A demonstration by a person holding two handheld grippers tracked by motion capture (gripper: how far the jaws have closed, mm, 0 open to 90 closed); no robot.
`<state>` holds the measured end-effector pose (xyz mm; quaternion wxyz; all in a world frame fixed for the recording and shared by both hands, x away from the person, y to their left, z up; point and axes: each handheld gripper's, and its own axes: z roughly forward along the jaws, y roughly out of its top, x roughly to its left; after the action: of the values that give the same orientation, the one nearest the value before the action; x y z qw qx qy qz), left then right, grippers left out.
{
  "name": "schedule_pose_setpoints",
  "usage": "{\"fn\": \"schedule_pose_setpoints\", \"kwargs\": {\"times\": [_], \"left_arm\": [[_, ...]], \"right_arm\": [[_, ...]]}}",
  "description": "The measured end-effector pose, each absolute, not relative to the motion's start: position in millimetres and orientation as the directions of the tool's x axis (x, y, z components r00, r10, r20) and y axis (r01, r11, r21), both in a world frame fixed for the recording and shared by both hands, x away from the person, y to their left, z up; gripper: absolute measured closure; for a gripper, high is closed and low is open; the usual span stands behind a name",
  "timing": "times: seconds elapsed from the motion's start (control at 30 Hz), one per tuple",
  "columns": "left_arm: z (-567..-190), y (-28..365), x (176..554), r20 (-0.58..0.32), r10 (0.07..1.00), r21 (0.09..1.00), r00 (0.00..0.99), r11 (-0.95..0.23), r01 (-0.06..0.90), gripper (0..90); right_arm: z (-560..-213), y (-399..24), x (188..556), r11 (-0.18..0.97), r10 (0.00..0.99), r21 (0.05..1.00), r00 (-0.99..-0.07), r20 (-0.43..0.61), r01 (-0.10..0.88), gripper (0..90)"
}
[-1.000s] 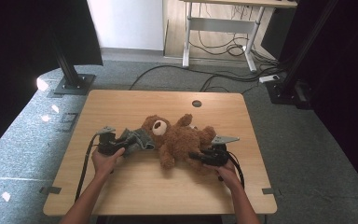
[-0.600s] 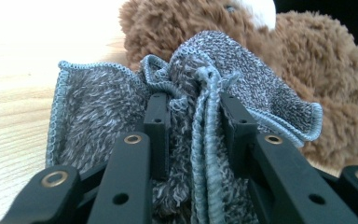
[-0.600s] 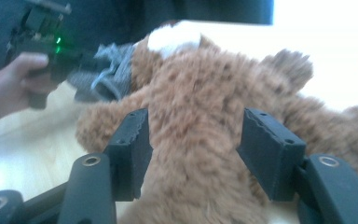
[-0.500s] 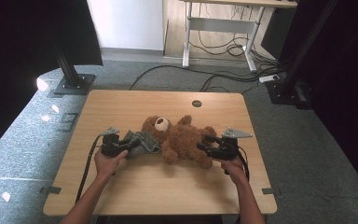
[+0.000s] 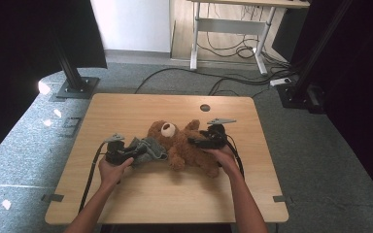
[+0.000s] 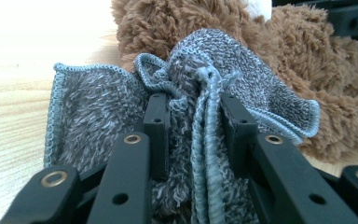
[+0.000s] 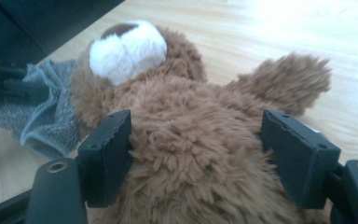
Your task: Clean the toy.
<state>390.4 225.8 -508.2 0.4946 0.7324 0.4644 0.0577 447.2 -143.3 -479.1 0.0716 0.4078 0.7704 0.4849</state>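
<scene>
A brown teddy bear [image 5: 187, 145] lies on its back in the middle of the wooden table [image 5: 126, 107], its white muzzle [image 7: 128, 49] turned up. A grey cloth [image 5: 150, 148] lies bunched against its left side. My left gripper [image 5: 138, 151] is shut on this grey cloth [image 6: 98, 116], with folds pinched between the left gripper's [image 6: 196, 128] pads. My right gripper [image 5: 194, 142] hovers over the bear's belly [image 7: 191, 154]. The right gripper's [image 7: 205, 154] jaws have just been opening and stand wide on either side of the body without pressing on it.
A round hole [image 5: 204, 108] sits in the tabletop behind the bear. Bare wood stretches along the near edge [image 5: 175, 204] and at both sides. Black stand feet [image 5: 75, 87] and cables [image 5: 233, 80] lie on the floor beyond the table.
My right gripper has let go of the bear's lower body, opened wide, lifted and moved farther from the person, over the belly. The left gripper and the cloth have kept still.
</scene>
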Motion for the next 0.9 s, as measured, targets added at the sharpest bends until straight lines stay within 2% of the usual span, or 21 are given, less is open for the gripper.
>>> {"fn": "schedule_pose_setpoints", "kwargs": {"times": [0.03, 0.1, 0.2, 0.37, 0.6, 0.77, 0.9], "left_arm": [[-508, 226, 389, -0.378, 0.734, 0.779, 0.564, -0.077, 0.622, 67.5], [-506, 226, 386, -0.388, 0.721, 0.783, 0.573, -0.069, 0.618, 67.5], [-498, 221, 381, -0.407, 0.685, 0.798, 0.604, -0.055, 0.600, 67.6], [-480, 199, 373, -0.385, 0.619, 0.838, 0.684, -0.076, 0.540, 67.7], [-456, 160, 381, -0.347, 0.574, 0.867, 0.742, -0.106, 0.488, 67.4], [-457, 131, 402, -0.365, 0.564, 0.849, 0.741, -0.124, 0.513, 67.1], [-466, 119, 414, -0.338, 0.609, 0.831, 0.718, -0.166, 0.532, 67.2]], "right_arm": [[-482, -144, 443, 0.195, 0.688, 0.816, -0.669, 0.282, 0.545, 31.9], [-484, -145, 441, 0.199, 0.682, 0.817, -0.676, 0.281, 0.541, 33.6], [-491, -146, 432, 0.201, 0.659, 0.836, -0.702, 0.271, 0.511, 41.9], [-497, -144, 413, 0.234, 0.606, 0.868, -0.764, 0.223, 0.439, 49.2], [-503, -144, 395, 0.232, 0.568, 0.887, -0.796, 0.210, 0.399, 53.7], [-505, -144, 394, 0.223, 0.567, 0.892, -0.797, 0.209, 0.393, 53.9], [-505, -144, 393, 0.221, 0.571, 0.895, -0.795, 0.204, 0.388, 54.3]]}}
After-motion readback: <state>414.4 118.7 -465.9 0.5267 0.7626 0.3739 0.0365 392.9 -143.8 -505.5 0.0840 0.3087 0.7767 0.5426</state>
